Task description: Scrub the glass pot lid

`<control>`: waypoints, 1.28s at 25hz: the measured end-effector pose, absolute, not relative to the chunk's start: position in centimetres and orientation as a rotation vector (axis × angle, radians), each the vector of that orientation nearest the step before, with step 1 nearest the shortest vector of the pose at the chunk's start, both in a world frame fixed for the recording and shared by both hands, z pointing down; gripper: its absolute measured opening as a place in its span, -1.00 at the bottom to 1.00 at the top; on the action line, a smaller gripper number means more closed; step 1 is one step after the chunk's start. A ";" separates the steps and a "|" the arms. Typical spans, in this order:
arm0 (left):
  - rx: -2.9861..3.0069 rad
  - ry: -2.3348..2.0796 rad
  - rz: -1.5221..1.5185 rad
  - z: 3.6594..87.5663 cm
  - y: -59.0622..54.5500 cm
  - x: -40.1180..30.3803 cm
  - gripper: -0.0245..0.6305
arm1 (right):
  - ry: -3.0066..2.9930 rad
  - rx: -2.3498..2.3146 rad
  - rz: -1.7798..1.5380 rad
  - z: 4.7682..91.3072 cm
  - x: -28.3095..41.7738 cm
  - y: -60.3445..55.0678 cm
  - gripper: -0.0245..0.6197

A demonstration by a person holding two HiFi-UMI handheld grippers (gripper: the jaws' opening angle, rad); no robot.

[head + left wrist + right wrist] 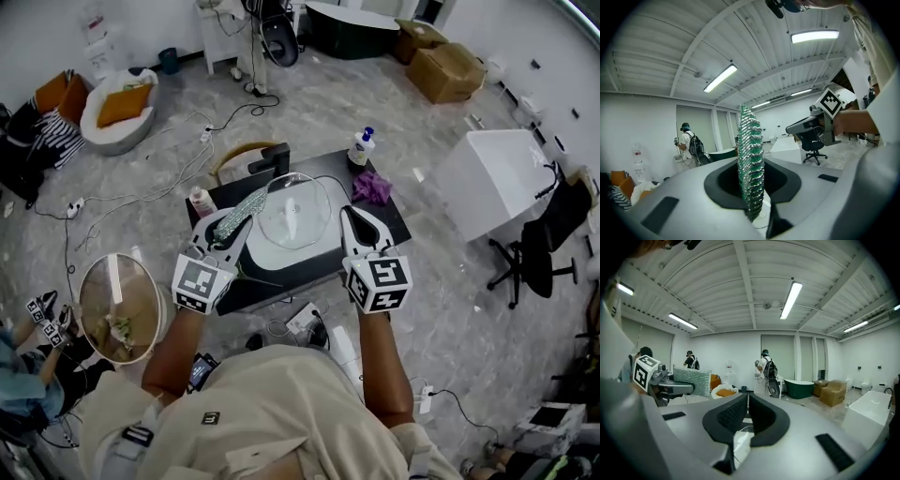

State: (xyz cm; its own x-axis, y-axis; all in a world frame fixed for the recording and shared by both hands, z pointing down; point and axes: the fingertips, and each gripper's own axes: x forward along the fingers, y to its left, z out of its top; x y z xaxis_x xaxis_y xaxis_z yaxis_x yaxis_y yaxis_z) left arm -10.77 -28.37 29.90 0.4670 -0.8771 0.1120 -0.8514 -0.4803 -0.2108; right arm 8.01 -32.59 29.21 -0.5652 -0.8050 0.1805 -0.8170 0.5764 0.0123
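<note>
The left gripper (223, 234) has its jaws clamped on a silver-green scrub pad (242, 210), which stands edge-on between them in the left gripper view and reaches toward the glass lid (295, 214). The lid sits over the white basin (281, 255) on the black table (394, 217). The right gripper (349, 220) has its jaws closed on the lid's right rim (a sliver of glass shows between them in the right gripper view). A soap bottle (361, 148) and a purple cloth (371, 187) sit behind.
</note>
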 end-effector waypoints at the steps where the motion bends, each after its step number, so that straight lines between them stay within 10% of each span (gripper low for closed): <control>1: -2.565 1.551 -0.317 30.0 -28.7 -10.5 -0.65 | -2.652 1.342 0.113 29.4 8.2 -33.2 -0.84; 32: -2.307 2.134 -0.590 38.6 -33.5 -8.0 -0.65 | -2.728 0.987 0.311 38.0 15.4 -41.5 -0.84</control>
State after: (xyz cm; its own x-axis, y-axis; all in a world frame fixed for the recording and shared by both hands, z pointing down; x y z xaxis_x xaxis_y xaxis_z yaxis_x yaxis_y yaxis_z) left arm -8.02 -33.48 38.58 0.0418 -0.9520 0.3032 -0.9725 -0.1083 -0.2060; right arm 15.41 -41.50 37.99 -0.7489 -0.6010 0.2793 -0.6485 0.7514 -0.1219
